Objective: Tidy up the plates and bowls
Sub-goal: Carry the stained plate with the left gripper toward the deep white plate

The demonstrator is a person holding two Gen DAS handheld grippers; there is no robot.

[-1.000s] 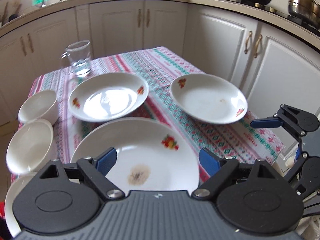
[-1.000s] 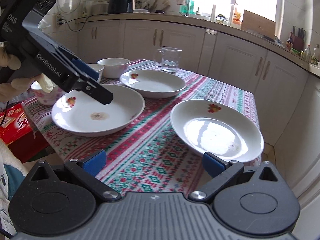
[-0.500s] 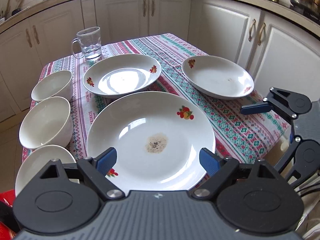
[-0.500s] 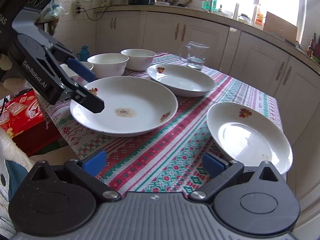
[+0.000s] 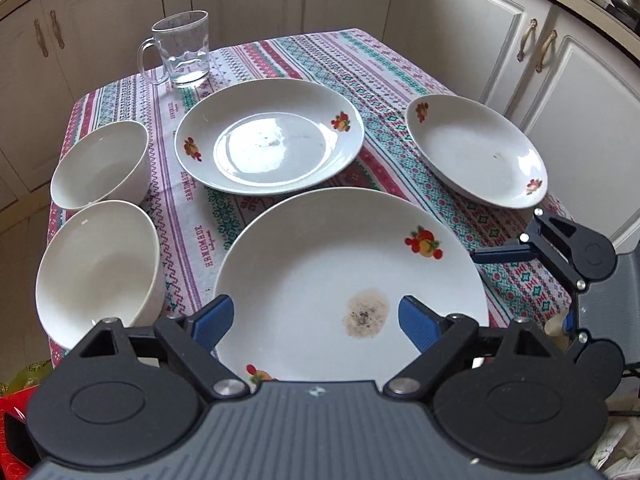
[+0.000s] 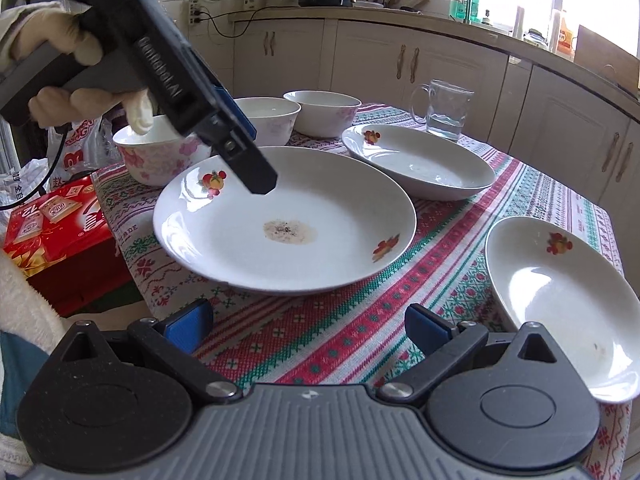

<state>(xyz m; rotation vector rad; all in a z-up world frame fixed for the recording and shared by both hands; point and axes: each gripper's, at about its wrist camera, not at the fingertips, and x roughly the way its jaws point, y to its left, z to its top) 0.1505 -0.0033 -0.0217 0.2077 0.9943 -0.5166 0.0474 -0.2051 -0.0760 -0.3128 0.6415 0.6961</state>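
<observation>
Approach step: left gripper [image 5: 312,318] hangs over the stained large plate [image 5: 352,276] at table's 6 o'clock, jaws apart and empty, right gripper [image 6: 308,326] likewise unclenched, nothing stacked yet; next move likely needs a pinch on that plate's rim.

Left gripper [image 5: 312,322], black frame with blue-padded fingers: tilted steeply downward, jaws parted, nothing between the pads. Gloved left hand [image 6: 76,76], pale fabric: wrapped around this gripper's handle. Right gripper [image 6: 308,326], same black-and-blue build: angled downward less steeply, jaws parted wide, pads gripping nothing.
</observation>
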